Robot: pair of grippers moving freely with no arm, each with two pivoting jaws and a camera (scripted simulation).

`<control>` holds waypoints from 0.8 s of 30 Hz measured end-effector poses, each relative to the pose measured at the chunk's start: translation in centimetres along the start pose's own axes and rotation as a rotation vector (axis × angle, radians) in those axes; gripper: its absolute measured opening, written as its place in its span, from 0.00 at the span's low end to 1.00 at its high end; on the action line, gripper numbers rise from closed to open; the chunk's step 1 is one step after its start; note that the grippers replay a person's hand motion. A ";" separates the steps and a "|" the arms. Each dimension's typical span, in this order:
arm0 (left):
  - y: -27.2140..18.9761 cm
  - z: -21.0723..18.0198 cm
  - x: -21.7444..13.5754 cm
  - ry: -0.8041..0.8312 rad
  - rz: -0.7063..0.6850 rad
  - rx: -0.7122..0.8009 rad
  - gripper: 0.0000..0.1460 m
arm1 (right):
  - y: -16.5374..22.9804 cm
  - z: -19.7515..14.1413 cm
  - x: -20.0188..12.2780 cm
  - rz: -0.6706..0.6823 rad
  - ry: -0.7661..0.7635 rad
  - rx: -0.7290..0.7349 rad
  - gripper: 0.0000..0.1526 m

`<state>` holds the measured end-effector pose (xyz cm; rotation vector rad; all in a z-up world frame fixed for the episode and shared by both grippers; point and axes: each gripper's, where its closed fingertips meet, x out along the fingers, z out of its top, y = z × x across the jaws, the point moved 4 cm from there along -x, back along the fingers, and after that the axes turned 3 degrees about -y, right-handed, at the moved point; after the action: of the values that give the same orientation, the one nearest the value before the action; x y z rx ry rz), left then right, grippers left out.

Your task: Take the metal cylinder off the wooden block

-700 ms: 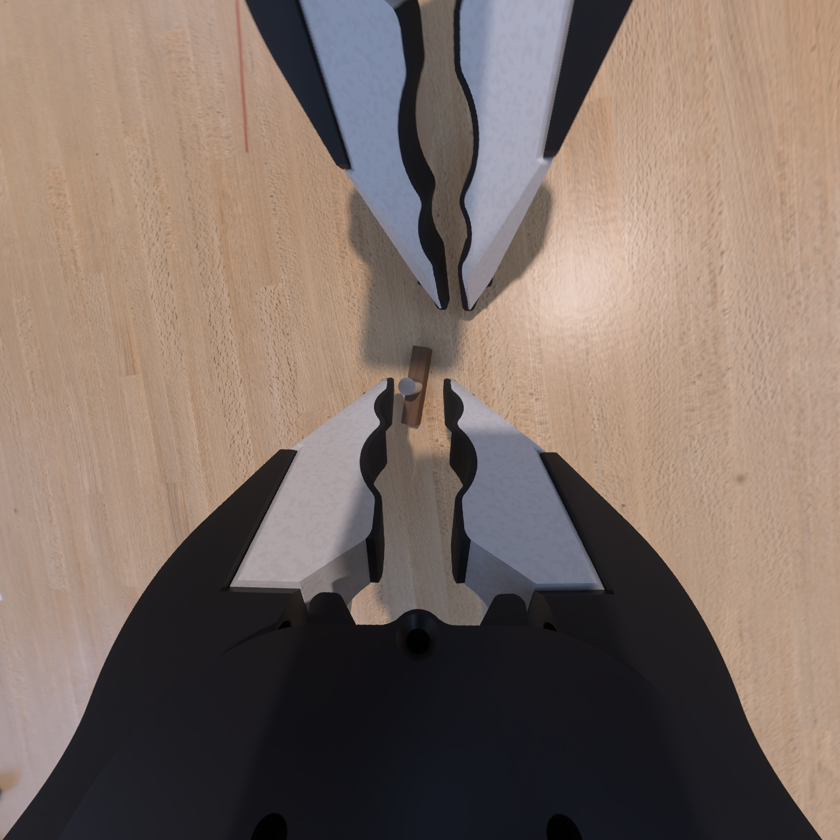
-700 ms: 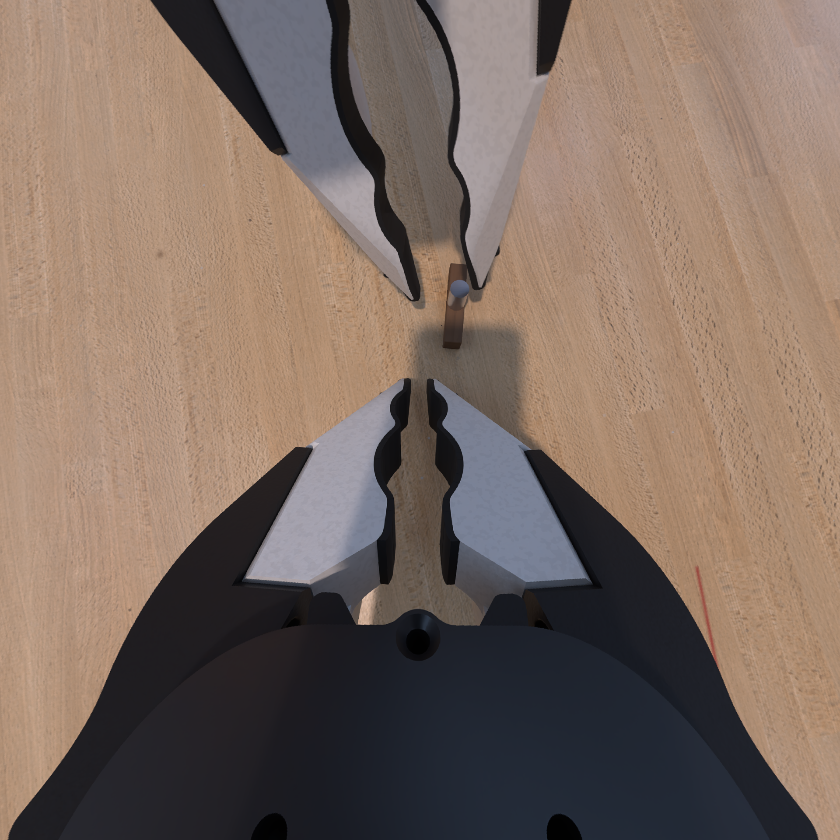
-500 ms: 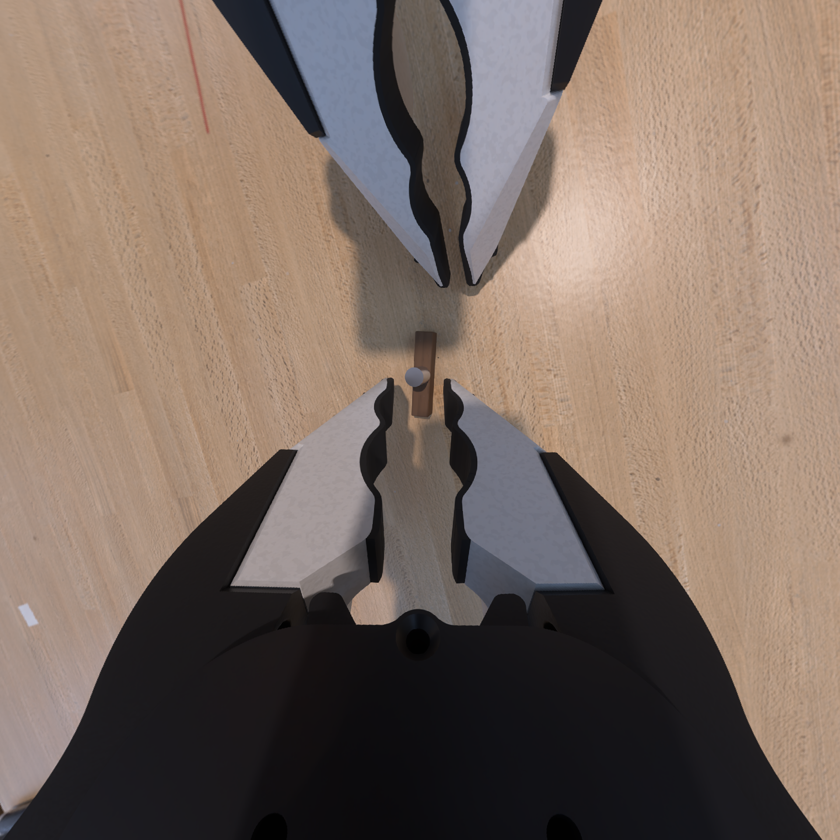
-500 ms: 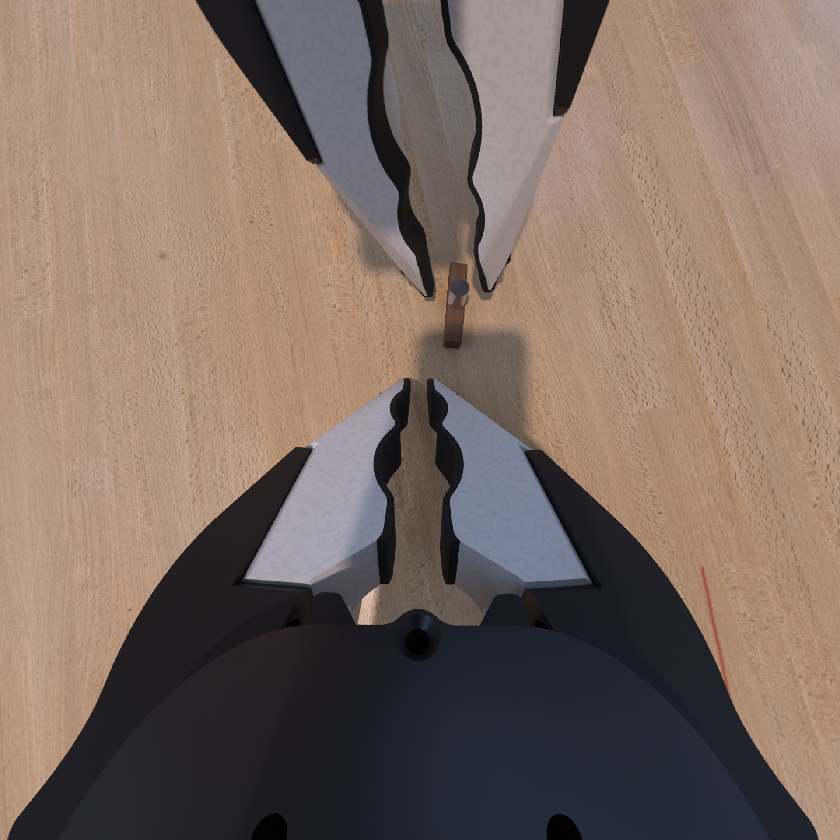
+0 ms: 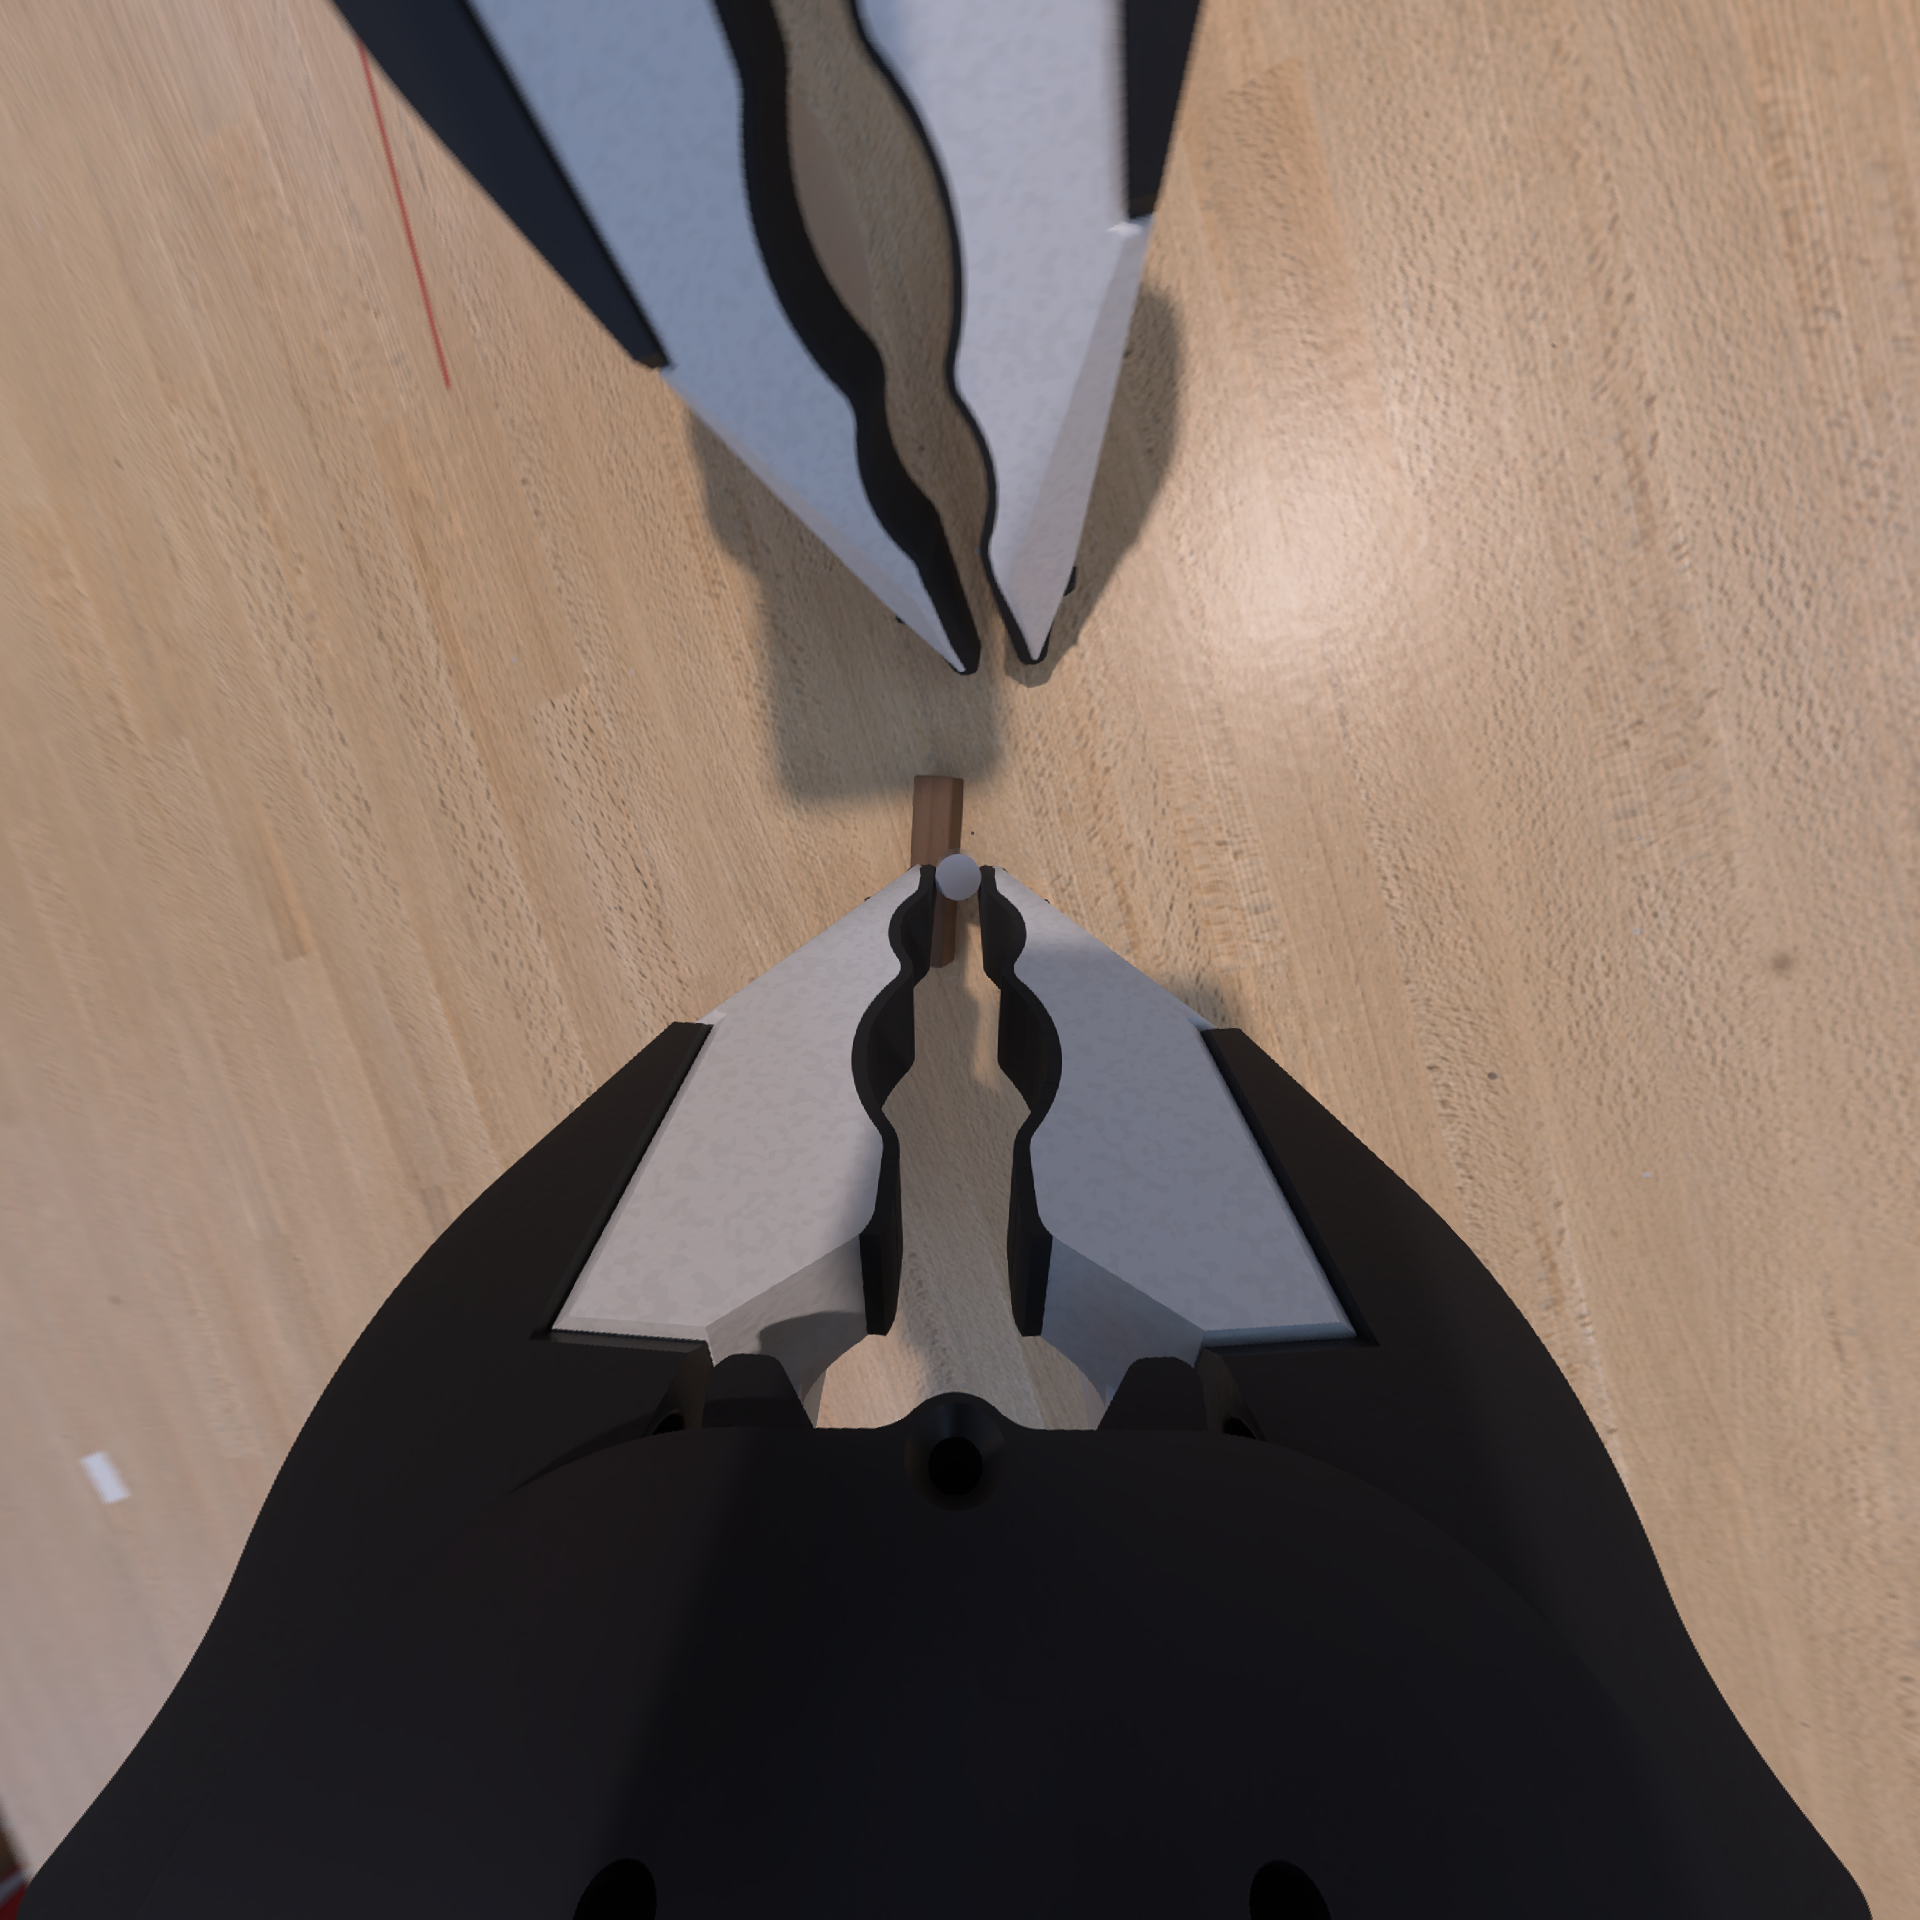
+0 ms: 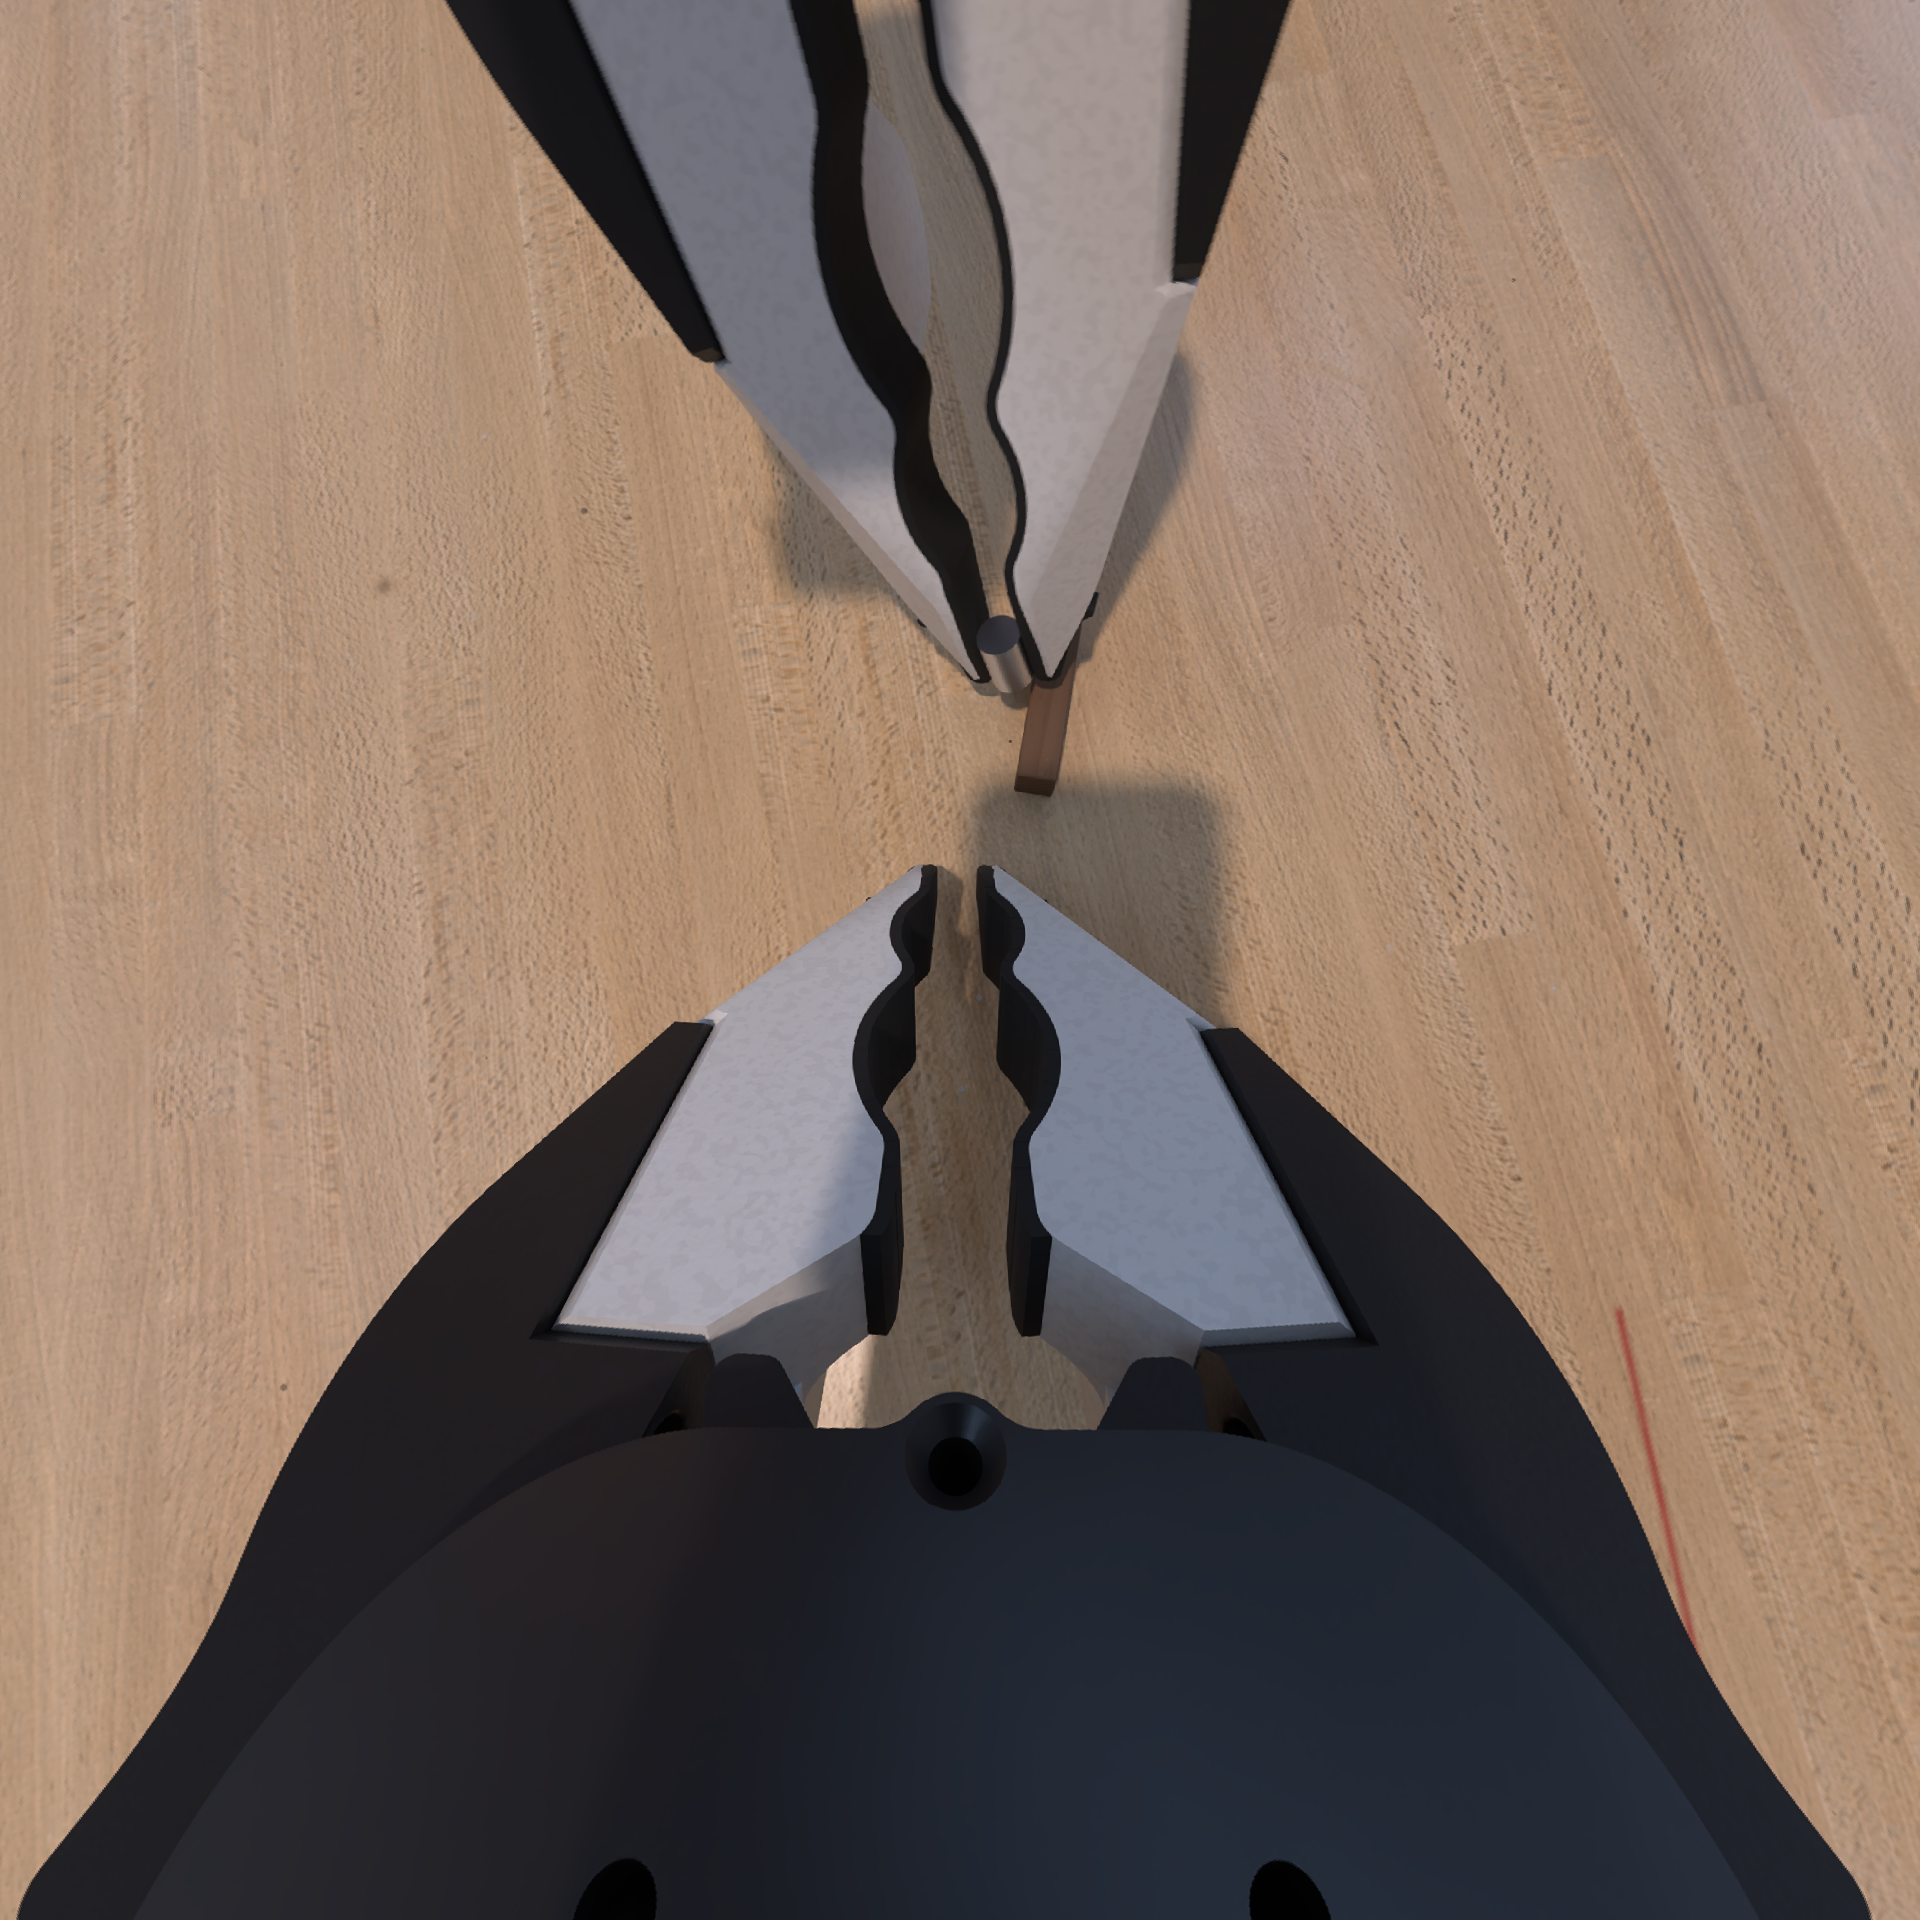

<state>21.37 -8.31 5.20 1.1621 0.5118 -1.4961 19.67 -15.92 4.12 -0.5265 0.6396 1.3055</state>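
A small metal cylinder (image 5: 957, 876) stands upright, pinched between the tips of my left gripper (image 5: 956, 879), which is shut on it. The thin brown wooden block (image 5: 935, 821) lies flat on the table under and beyond the tips. In the right wrist view the left gripper (image 6: 1003, 665) comes in from the top, holding the cylinder (image 6: 1000, 649) at the far end of the block (image 6: 1042, 743). I cannot tell whether the cylinder still touches the block. My right gripper (image 6: 956, 883) is shut and empty, a short way from the block's near end. It also shows in the left wrist view (image 5: 987, 655).
Everything sits on a light wooden tabletop (image 5: 1455, 727). A thin red line (image 5: 416, 229) is drawn on it to one side, also showing in the right wrist view (image 6: 1652, 1475). A small white mark (image 5: 104, 1476) lies at the left.
My left gripper has moved forward over the block and closed its open fingers onto the cylinder. The right gripper has stayed shut and in place.
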 end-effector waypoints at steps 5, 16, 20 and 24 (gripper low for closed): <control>-0.4 0.5 -0.1 -0.010 0.085 0.149 0.05 | -0.1 -0.1 0.0 -0.002 0.003 -0.008 0.05; -0.6 -0.2 0.5 0.055 0.249 0.299 0.05 | -0.3 -0.2 -0.1 -0.016 0.018 -0.021 0.05; -0.9 -0.3 0.5 0.070 0.273 0.306 0.05 | -0.3 -0.2 -0.1 -0.016 0.018 -0.016 0.05; -1.0 -0.3 0.5 0.093 0.292 0.303 0.05 | -0.2 -0.2 -0.1 -0.028 0.020 -0.017 0.05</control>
<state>20.59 -8.05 4.38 1.4786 0.1674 -1.2970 19.86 -16.19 4.04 -0.5617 0.6361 1.2817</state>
